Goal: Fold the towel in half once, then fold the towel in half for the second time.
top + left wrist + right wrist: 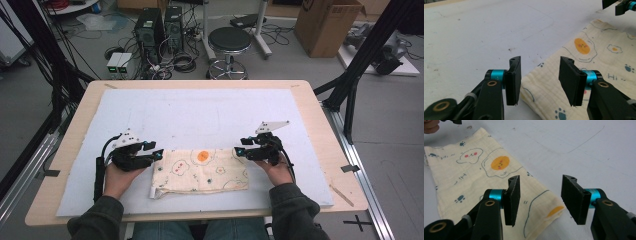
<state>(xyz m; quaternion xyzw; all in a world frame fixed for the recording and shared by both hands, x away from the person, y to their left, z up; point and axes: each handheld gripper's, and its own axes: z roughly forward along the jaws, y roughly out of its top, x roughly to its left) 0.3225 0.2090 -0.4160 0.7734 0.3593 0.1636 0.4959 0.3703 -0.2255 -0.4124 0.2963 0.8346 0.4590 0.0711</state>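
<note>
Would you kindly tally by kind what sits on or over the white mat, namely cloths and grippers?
Folded patterned cloth: 1
Grippers, left gripper and right gripper, both open over the cloth's ends: 2
Total: 3

- My left hand (119,177) comes in from the near edge, sleeve at the wrist, wrapped around the body of my left gripper (159,154).
- That left gripper lies nearly level and points inward toward my other hand; its 2 jaws stand apart with nothing pressed between the pads (513,81).
- My right hand (281,172) mirrors it on the other side, gripping my right gripper (238,150) from behind.
- The right gripper also lies low and points inward; its 2 jaws are parted, pads (575,198) bare and gripping nothing.
- Both forearms run roughly parallel, the 2 grippers facing each other, well apart.
</note>
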